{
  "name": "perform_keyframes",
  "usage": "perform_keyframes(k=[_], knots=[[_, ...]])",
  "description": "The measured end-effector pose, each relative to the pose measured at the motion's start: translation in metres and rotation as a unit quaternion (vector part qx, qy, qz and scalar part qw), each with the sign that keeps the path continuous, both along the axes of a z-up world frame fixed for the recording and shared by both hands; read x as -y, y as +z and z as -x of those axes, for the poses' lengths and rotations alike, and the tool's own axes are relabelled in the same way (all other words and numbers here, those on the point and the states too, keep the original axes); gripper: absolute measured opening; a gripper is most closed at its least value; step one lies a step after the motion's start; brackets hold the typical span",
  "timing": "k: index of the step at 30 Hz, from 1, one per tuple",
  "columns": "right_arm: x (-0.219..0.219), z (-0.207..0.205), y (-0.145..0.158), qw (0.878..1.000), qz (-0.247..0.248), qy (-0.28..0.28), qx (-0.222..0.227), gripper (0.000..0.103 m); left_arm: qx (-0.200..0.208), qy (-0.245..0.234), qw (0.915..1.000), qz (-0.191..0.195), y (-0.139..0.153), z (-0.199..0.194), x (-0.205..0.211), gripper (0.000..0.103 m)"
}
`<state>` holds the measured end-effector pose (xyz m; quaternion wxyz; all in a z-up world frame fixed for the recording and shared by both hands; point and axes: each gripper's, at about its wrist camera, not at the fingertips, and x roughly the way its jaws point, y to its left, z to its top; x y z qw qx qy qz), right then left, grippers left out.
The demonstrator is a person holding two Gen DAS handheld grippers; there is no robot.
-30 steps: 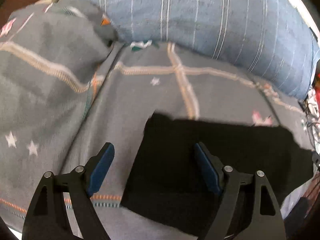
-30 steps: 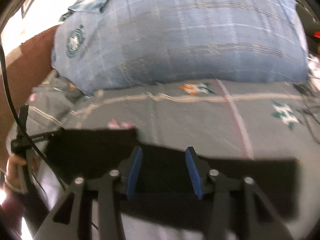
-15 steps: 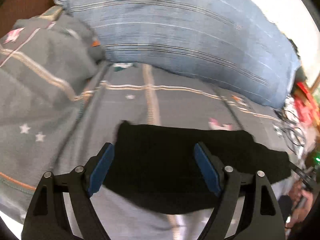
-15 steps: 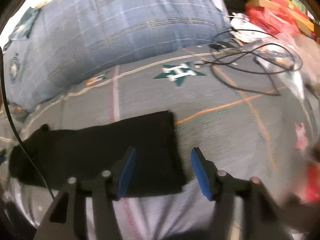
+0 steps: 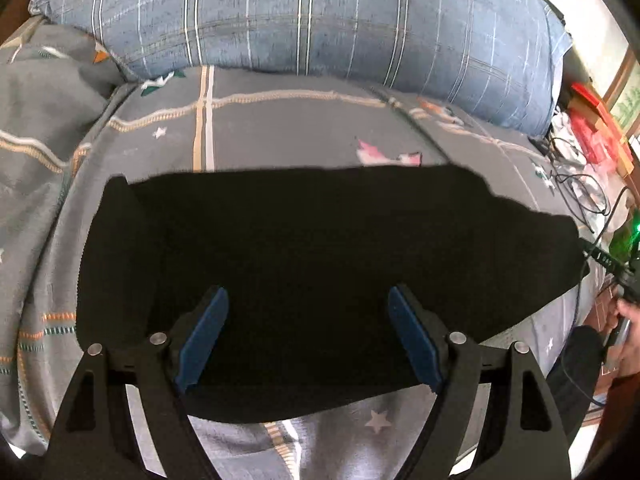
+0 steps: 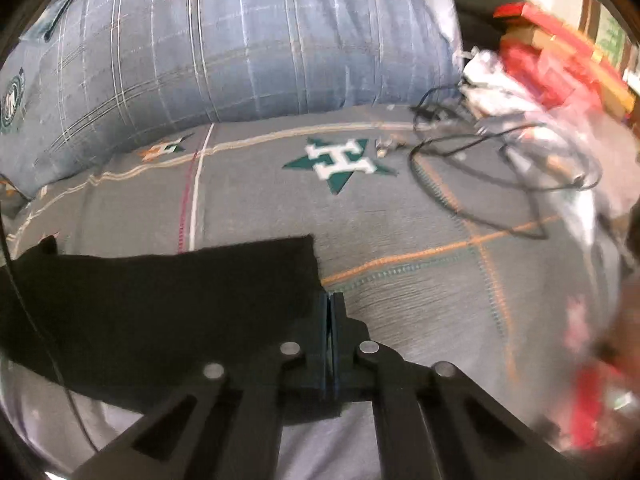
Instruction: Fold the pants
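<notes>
Black pants (image 5: 320, 240) lie flat in a wide strip across a grey patterned bedspread (image 5: 280, 132). My left gripper (image 5: 307, 293) hovers over the near middle of the pants, jaws wide open with only the cloth below them. In the right wrist view the pants (image 6: 160, 300) fill the lower left. My right gripper (image 6: 330, 304) has its blue pads pressed together right at the pants' right-hand edge, and the cloth edge runs in under them. The near hem is hidden behind the gripper frame.
A large blue plaid pillow (image 5: 320, 20) lies along the far side of the bed. Black cables (image 6: 500, 168) and red packages (image 6: 560, 52) crowd the right end. A hand (image 5: 626, 320) holding the other gripper shows at the right edge.
My right gripper swung to the pants' right end and its jaws went from open to shut at the cloth edge. The left gripper shifted so that the pants fill more of its view, still open.
</notes>
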<state>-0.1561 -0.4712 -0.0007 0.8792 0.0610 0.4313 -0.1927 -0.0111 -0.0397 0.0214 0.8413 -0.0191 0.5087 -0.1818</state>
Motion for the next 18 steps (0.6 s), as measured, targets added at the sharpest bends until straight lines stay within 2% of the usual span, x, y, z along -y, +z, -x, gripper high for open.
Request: perform_keyframes(k=[2,4,5,6,9,12,15,18], knots=[[-0.006,0.003,0.007,1.000,0.011,-0.002,0.009,0.006,0.004,-0.001,0.9999,0.010,0.001,0.004,-0.004,0.083],[-0.012,0.013,0.022,0.999,0.000,0.003,0.042,0.023,0.004,0.000,0.9998,0.019,0.001,0.006,-0.012,0.083],[-0.018,0.018,0.031,0.998,-0.013,0.013,0.064,0.039,0.003,0.004,0.9997,0.025,0.001,0.006,-0.017,0.083],[-0.027,0.021,0.038,0.996,-0.026,0.030,0.080,0.048,-0.001,0.010,0.9992,0.039,0.001,0.006,-0.025,0.083],[-0.058,0.021,0.050,0.986,-0.064,0.101,0.115,0.049,-0.011,0.032,0.9967,0.074,0.004,0.009,-0.048,0.083],[-0.104,0.009,0.049,0.964,-0.123,0.196,0.131,0.051,-0.010,0.044,0.9954,0.084,0.011,0.012,-0.060,0.083],[-0.153,-0.010,0.037,0.947,-0.143,0.260,0.123,0.051,0.008,0.062,0.9958,0.067,0.021,0.013,-0.071,0.083],[-0.202,-0.030,0.020,0.935,-0.150,0.307,0.099,0.051,0.018,0.081,0.9950,0.057,0.022,0.007,-0.080,0.083]])
